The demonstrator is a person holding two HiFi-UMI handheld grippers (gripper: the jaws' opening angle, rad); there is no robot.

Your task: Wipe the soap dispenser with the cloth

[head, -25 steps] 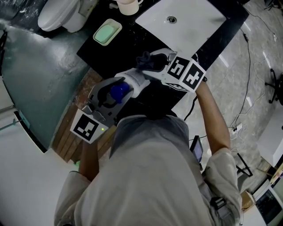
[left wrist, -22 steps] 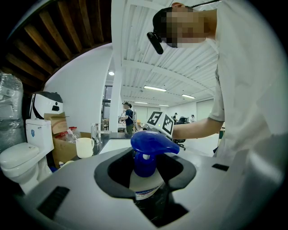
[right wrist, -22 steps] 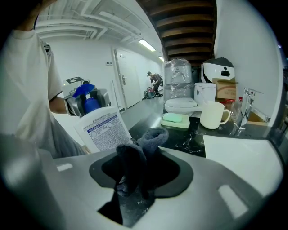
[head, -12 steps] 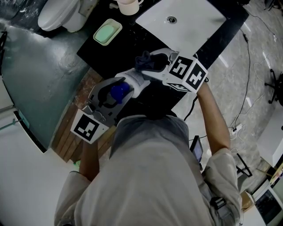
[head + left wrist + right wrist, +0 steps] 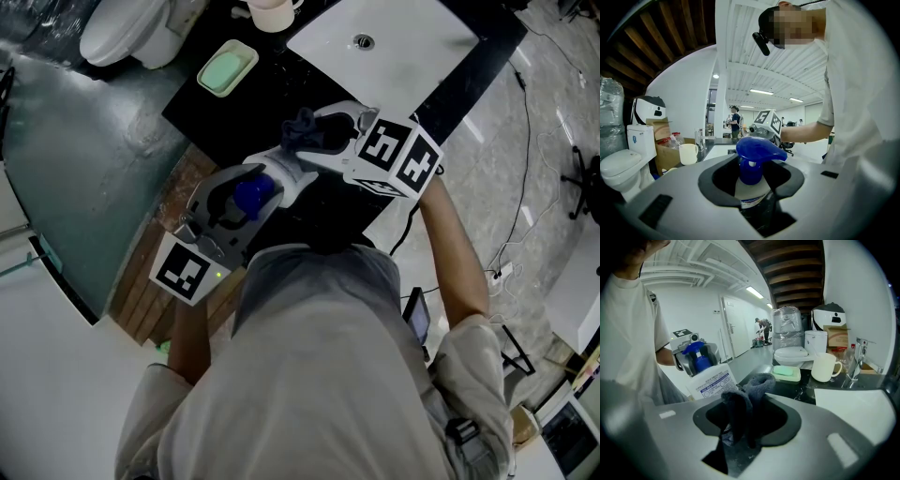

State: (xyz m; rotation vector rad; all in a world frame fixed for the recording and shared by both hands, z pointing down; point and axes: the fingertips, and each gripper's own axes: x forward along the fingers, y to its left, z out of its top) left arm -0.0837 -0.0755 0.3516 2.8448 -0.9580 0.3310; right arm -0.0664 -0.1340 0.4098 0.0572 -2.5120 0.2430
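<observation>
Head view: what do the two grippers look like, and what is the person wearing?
The left gripper and right gripper are light grey plastic shells with dark linings round the jaws. Each carries a white cube with black square markers. The person wears a pale grey short-sleeved shirt.

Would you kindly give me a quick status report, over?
Left claw shut on white blue-pump soap dispenser. Right claw shut on dark grey cloth, beside dispenser. Nothing in between.

soap dispenser (image 5: 751,182) base was hidden in left gripper (image 5: 751,169) | label (image 5: 750,202) print was too small | cup (image 5: 273,13) was cut by top edge
</observation>
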